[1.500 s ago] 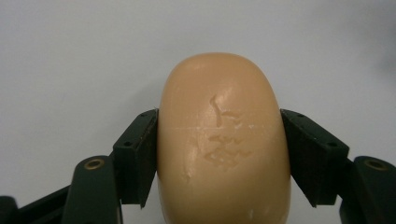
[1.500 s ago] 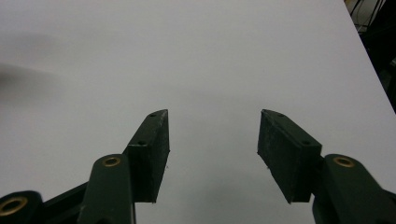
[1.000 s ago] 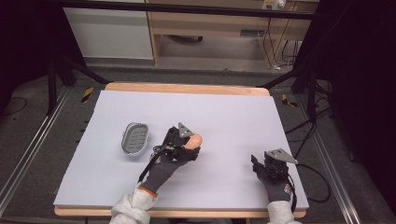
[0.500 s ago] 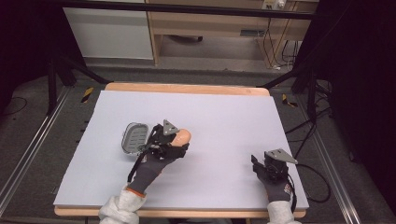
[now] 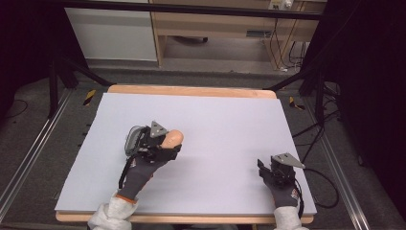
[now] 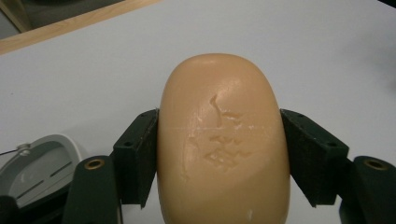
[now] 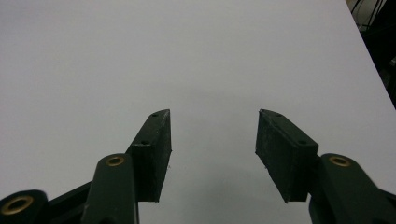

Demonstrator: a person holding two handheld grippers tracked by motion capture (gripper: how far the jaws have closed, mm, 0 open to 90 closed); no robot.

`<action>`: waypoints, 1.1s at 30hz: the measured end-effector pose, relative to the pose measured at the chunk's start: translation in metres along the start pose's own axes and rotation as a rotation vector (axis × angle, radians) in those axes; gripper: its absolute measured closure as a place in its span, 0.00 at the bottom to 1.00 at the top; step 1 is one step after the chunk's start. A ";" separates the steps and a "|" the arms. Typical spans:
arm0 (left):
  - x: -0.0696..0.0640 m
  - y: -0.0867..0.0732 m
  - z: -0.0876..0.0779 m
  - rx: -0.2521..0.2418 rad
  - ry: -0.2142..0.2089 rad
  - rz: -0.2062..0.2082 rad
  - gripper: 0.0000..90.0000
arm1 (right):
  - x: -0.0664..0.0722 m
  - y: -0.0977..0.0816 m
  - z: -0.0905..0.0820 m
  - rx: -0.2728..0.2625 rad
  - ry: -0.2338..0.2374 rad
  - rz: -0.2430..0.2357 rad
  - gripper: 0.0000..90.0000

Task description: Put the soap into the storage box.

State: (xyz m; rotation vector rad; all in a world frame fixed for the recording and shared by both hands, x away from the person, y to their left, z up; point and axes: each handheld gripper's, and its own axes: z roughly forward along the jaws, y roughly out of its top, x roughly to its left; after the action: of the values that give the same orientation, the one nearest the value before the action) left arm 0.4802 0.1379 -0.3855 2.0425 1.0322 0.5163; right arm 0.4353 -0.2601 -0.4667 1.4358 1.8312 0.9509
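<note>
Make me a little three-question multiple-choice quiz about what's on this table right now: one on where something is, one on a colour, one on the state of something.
1. Where is the grey oval slotted soap dish?
A. by the right gripper
B. just beside the left gripper, at its outer side
C. at the table's far edge

2. What colour is the rounded bar of soap?
A. peach-tan
B. blue
C. white

3. How do the right gripper's jaws stand?
A. closed on the soap
B. closed on a cloth
C. apart, with nothing between them

Answers:
1 B: the high view shows the dish partly hidden at the left gripper, on its left.
2 A: the left gripper view shows a peach-tan bar pressed between both black jaws.
3 C: the right gripper view shows bare pale table surface in the gap.
</note>
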 end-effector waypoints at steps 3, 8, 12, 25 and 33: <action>0.008 -0.002 -0.007 -0.005 0.011 -0.010 0.35 | 0.000 0.000 0.000 0.001 0.001 0.000 0.50; 0.018 -0.005 -0.015 -0.010 0.032 -0.024 0.35 | 0.001 0.000 0.000 0.001 -0.001 -0.001 0.51; 0.025 -0.006 -0.020 -0.015 0.042 -0.033 0.35 | 0.001 0.000 0.000 0.002 -0.001 -0.002 0.51; 0.052 -0.012 -0.029 -0.023 0.099 -0.083 0.35 | 0.001 0.000 0.001 0.003 -0.001 -0.005 0.51; 0.064 -0.015 -0.028 -0.011 0.118 -0.101 0.35 | 0.001 0.000 0.001 0.003 0.000 -0.007 0.51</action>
State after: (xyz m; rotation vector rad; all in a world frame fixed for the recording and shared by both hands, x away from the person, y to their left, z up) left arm 0.4927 0.2080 -0.3799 1.9577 1.1937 0.5937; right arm 0.4359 -0.2587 -0.4673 1.4300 1.8376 0.9450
